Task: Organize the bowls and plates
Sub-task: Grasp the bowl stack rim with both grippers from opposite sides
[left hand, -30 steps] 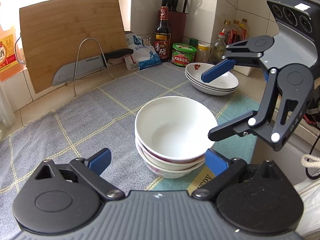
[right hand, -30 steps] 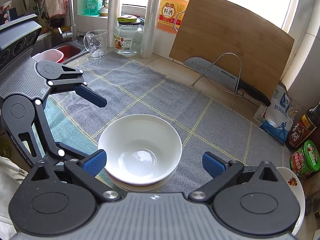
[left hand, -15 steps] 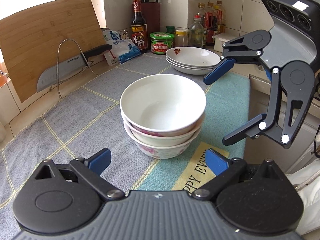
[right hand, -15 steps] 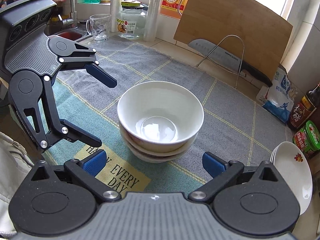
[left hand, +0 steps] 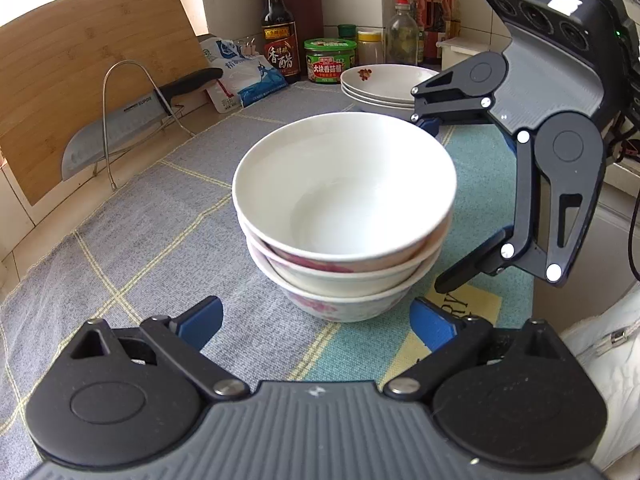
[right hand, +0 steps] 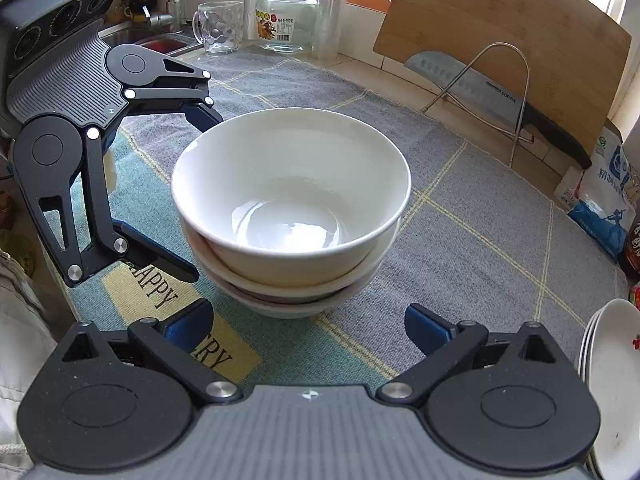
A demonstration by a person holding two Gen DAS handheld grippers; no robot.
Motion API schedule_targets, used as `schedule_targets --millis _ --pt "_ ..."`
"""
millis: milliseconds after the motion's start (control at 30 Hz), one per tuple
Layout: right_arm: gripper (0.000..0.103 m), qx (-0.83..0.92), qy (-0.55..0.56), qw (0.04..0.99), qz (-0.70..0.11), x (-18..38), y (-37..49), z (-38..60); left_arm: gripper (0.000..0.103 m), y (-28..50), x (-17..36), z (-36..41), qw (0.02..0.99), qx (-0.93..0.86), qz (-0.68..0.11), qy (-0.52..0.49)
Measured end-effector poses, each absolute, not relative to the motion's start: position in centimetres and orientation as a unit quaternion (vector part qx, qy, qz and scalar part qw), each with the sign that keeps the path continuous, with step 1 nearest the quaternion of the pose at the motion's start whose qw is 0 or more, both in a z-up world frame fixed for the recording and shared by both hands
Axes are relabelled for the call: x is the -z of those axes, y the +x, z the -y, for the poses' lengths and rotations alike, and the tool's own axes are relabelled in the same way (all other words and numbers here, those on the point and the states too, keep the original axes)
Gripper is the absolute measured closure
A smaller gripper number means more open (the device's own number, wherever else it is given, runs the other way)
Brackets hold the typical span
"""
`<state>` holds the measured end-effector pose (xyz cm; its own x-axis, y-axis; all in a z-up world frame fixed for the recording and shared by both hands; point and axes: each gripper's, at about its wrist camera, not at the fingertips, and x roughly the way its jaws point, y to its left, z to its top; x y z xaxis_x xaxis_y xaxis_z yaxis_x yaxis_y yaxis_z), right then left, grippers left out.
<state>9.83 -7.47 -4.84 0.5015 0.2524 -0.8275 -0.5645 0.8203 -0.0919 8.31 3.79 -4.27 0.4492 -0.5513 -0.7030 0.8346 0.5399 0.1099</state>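
Observation:
A stack of three white bowls [left hand: 344,216] stands on the grey checked mat; the lower ones carry pink flower prints. It also shows in the right wrist view [right hand: 292,208]. My left gripper [left hand: 316,320] is open and empty, low, just in front of the stack, its fingers wider than the bottom bowl. My right gripper [right hand: 308,326] is open and empty, close on the opposite side. Each gripper shows in the other's view, flanking the stack: the right one [left hand: 436,204] and the left one [right hand: 200,196]. A stack of white plates [left hand: 384,88] sits behind, at the right edge in the right wrist view [right hand: 612,380].
A bamboo cutting board [left hand: 80,72] and a cleaver [left hand: 120,136] in a wire rack stand at the wall. Vinegar bottle [left hand: 280,36], green jar [left hand: 330,60], salt bag [left hand: 240,76] and oil bottles line the corner. A glass mug [right hand: 218,28], jar [right hand: 282,18] and sink lie left.
Both grippers have dropped lower and closed in on the bowl stack from opposite sides; the stack looks larger and nearer. Both stay open. The bowls have not moved.

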Motion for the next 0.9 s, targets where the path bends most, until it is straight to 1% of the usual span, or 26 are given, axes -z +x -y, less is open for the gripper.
schedule_targets --millis 367,533,600,733,900 --pt "0.001 -0.327 -0.185 0.828 -0.416 4.5 11.7 9.3 0.004 9.6 4.0 -2.6 0.797 0.437 -0.332 0.251" --pt "0.006 -0.359 -0.180 0.817 -0.414 4.6 12.0 9.7 0.010 9.6 3.8 -2.5 0.786 0.450 -0.338 0.258" --pt "0.008 -0.369 -0.178 0.813 -0.413 4.7 12.2 9.8 0.010 9.7 3.7 -2.4 0.781 0.453 -0.338 0.264" --pt "0.012 -0.391 -0.186 0.804 -0.407 4.7 12.4 9.7 0.014 9.9 3.6 -2.2 0.771 0.464 -0.341 0.272" --pt "0.015 -0.411 -0.198 0.794 -0.401 4.7 12.4 9.7 0.014 10.0 3.6 -2.0 0.760 0.476 -0.339 0.283"
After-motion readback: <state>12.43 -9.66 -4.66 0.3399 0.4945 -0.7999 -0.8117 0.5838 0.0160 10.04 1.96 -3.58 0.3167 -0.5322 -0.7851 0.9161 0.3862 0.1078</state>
